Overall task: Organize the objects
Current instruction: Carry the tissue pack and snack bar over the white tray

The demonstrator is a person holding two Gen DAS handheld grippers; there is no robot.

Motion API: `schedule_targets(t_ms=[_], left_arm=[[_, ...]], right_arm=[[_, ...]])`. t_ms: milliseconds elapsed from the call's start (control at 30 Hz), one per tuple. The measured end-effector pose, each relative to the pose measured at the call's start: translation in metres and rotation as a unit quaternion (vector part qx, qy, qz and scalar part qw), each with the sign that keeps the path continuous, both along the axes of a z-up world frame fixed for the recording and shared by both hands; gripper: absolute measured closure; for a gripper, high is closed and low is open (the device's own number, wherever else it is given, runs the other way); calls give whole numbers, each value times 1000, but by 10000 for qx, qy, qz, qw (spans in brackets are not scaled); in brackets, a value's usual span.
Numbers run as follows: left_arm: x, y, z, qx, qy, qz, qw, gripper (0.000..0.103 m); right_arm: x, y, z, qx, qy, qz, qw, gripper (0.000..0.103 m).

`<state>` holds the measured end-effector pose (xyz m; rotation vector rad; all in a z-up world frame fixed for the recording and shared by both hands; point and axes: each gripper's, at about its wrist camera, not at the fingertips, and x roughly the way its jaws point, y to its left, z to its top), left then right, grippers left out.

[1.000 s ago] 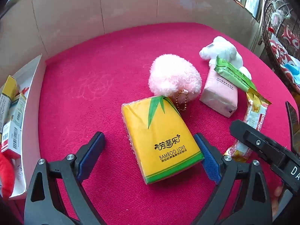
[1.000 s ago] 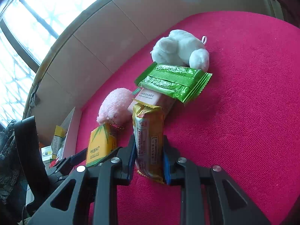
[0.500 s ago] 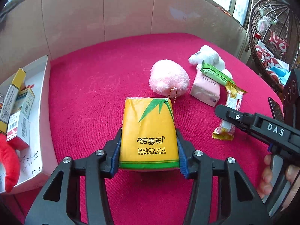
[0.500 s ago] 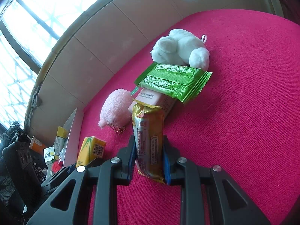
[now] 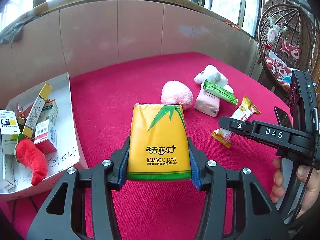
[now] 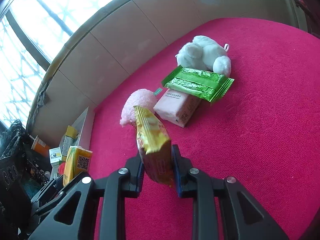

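Note:
My left gripper (image 5: pixel 159 166) is shut on a yellow Bamboo Love tissue pack (image 5: pixel 159 140) and holds it above the red cloth. The pack also shows in the right wrist view (image 6: pixel 77 163). My right gripper (image 6: pixel 157 172) is shut on a yellow snack bar (image 6: pixel 155 146), lifted and tilted; it shows in the left wrist view (image 5: pixel 237 118) too. A pink pompom (image 5: pixel 177 95), a pink tissue pack (image 5: pixel 207 104), a green wafer pack (image 5: pixel 220 92) and a white plush (image 5: pixel 211 76) lie on the cloth beyond.
A white cardboard box (image 5: pixel 68 140) at the left holds several medicine boxes and a red plush chilli (image 5: pixel 32 160). A tiled wall (image 5: pixel 120 32) borders the red cloth (image 5: pixel 124 84) at the back. A wicker hanging chair (image 5: pixel 286 40) stands at the right.
My left gripper closed on the yellow tissue pack and lifted it up and back. My right gripper raised the snack bar off the cloth and tilted it.

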<state>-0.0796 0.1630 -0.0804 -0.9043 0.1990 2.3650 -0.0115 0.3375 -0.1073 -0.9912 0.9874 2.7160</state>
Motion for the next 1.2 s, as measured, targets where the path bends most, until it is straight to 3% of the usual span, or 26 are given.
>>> schedule_targets(t_ms=[200,867,1200], left_arm=[[7,-10,10,91,230,43,9997,53],[7,-58,28,572,382,567,9960,53],[9,-71,32,659,454,660,9946,53]], right_arm=[[2,-15,14,89,121,203,9997,81],[8,-65,66,440,591,889,9933,82],[5,-82,71,467,542,1072,9917,82]])
